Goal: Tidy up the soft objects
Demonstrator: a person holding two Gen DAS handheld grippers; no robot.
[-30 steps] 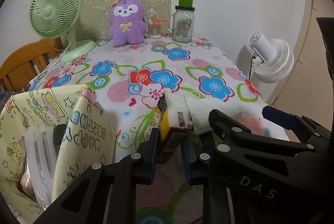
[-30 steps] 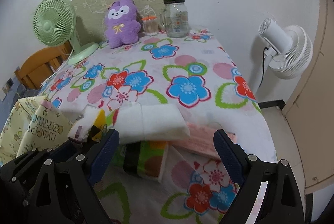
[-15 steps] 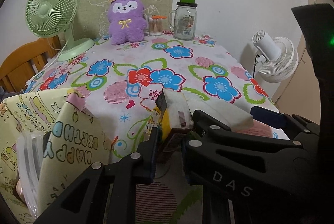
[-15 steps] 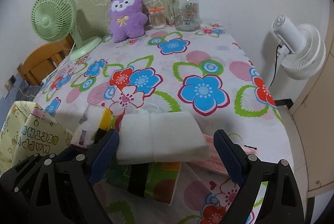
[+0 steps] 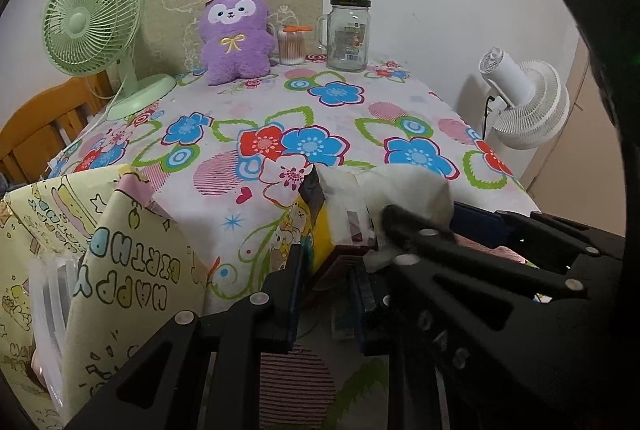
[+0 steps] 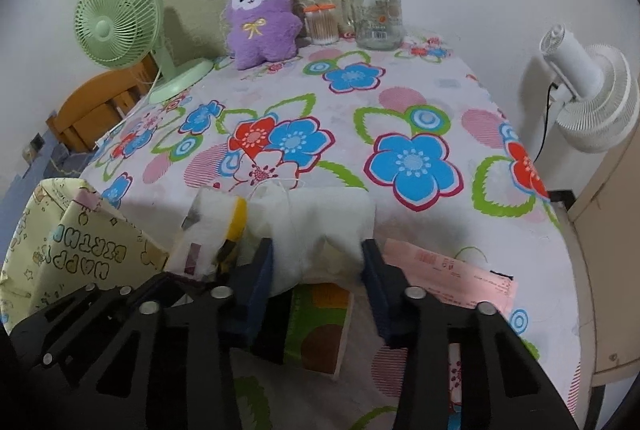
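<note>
At the table's [image 6: 400,101] near edge, the right hand-held gripper [image 6: 318,266] has just closed on the white cloth [image 6: 320,218], squeezing it. The left hand-held gripper [image 5: 326,282] pinches a tissue pack [image 5: 340,218] beside it. Nothing looks sorted yet; the pink pack [image 6: 448,274] and the gift bag [image 6: 80,254] wait.

Soft packs bunched at the near edge of the flowered surface [image 6: 400,101]

A white, puffy tissue pack [image 6: 320,230] lies flat and squeezed narrow at its near end, resting on a green-and-orange pack [image 6: 320,326] at the surface's near edge. Touching its left side stands a yellow pack in clear wrap [image 5: 332,218], tipped on edge. A flat pink pack [image 6: 448,270] lies just right of the white one. A purple plush toy [image 6: 260,17] sits upright at the far edge.
</note>
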